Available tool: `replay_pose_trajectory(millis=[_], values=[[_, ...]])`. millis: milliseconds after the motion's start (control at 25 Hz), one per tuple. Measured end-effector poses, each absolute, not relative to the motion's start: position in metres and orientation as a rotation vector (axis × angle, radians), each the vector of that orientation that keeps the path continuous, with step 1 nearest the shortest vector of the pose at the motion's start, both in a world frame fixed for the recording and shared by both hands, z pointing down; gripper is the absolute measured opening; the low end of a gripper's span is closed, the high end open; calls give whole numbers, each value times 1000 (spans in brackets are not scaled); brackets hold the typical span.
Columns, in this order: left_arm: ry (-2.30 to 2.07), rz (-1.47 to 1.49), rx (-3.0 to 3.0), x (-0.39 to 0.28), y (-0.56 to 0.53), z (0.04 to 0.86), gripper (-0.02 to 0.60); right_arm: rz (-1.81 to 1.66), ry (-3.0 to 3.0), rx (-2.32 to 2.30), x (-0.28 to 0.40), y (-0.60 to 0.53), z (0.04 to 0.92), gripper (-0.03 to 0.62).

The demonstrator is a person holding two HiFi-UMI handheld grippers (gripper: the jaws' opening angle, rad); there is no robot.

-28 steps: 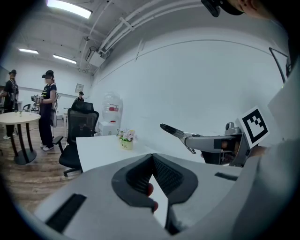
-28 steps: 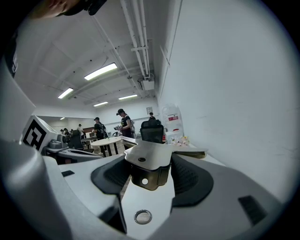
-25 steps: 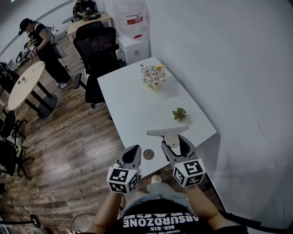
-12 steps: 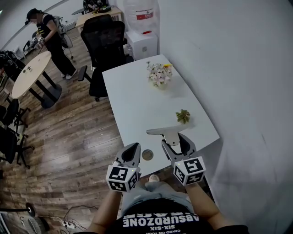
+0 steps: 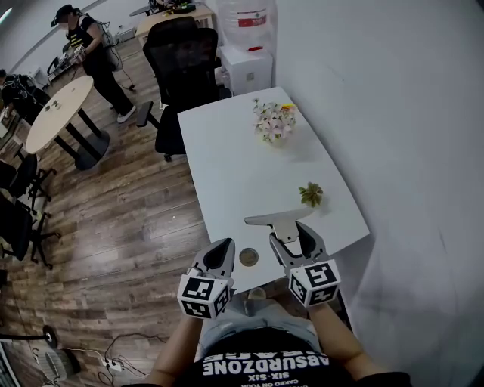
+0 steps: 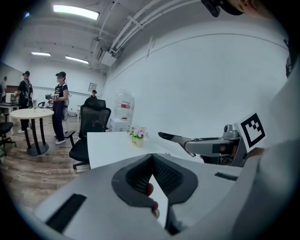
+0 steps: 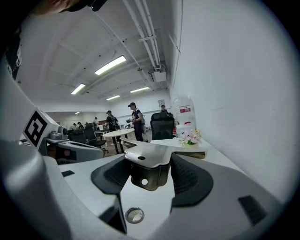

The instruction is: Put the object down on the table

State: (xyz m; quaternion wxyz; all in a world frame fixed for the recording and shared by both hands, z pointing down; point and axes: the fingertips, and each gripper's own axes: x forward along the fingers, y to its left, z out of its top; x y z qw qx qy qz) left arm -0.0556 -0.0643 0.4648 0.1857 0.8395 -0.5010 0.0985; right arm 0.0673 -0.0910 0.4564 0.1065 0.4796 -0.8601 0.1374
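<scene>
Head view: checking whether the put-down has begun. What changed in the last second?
Almost nothing: the right gripper still clamps the grey bracket over the near edge of the table, not set down. The left gripper stays shut and empty. Only the camera's aim drifted.

Office corner where I work, under strip lights [image 6: 76, 11].
White wall [image 5: 393, 113] beside my white worktop [image 5: 227, 166]; black chair [image 5: 181, 53], round table [image 5: 60, 113], wood floor [image 5: 128, 227].
</scene>
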Motion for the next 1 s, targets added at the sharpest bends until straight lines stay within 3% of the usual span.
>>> replay_pose_trajectory(millis=[1000], values=[[-1406,293,2350,-52,-101,473,5,436,-2492,1336,64,-124,491,258]])
